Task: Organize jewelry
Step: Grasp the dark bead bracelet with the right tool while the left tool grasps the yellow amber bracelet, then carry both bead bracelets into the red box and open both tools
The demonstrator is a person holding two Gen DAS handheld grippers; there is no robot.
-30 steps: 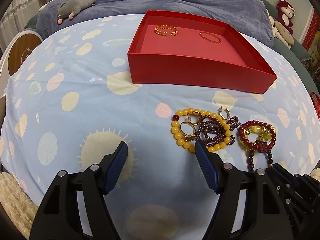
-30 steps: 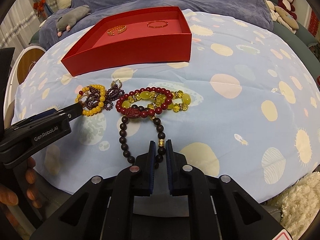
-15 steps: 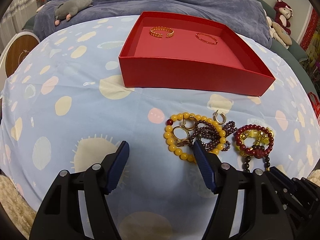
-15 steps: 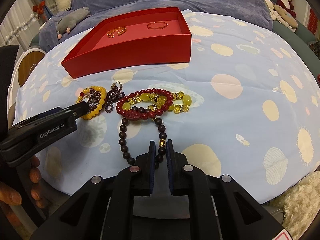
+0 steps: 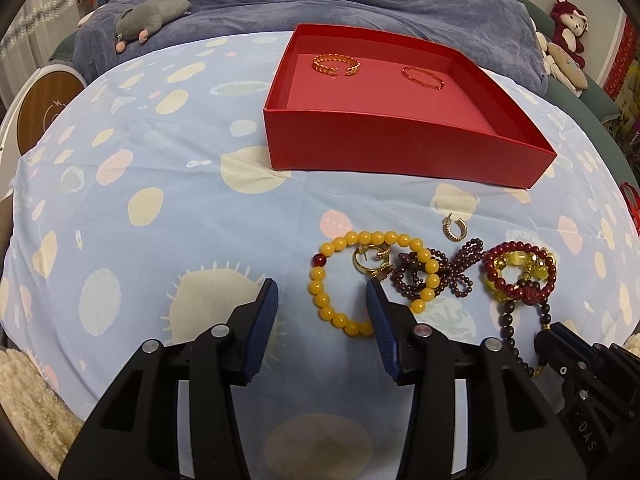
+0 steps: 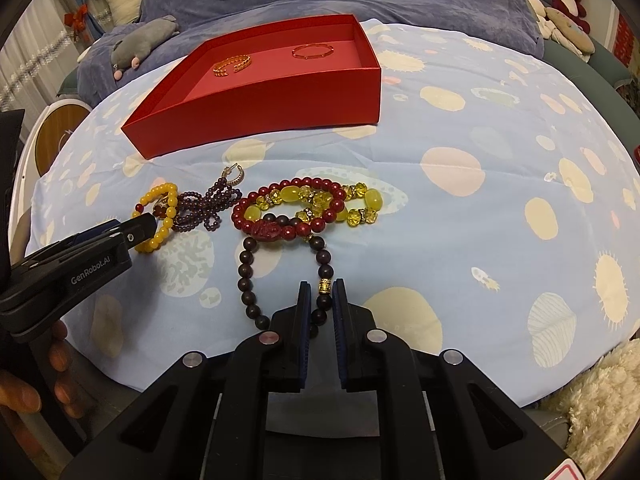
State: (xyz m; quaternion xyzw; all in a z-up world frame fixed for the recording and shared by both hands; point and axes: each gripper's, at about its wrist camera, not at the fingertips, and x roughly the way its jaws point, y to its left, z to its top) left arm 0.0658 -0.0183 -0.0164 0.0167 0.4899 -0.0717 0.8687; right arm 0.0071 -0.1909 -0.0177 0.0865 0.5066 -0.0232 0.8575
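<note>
Left gripper (image 5: 320,300) low centre, jaws closing around near side of yellow bead bracelet (image 5: 370,280), contact unclear, right gripper (image 6: 320,300) bottom centre, clamped on dark bead strand (image 6: 288,280), red box (image 5: 400,152) upper centre holding two gold bangles (image 5: 336,65).

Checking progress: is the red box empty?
No. The red box holds two gold bracelets; the beaded ones lie outside.

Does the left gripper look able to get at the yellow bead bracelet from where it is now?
Probably yes. The left gripper is closing right at the yellow bracelet, with one finger already inside the loop. The gold ring and purple beads overlap its far side and may drag along.
</note>
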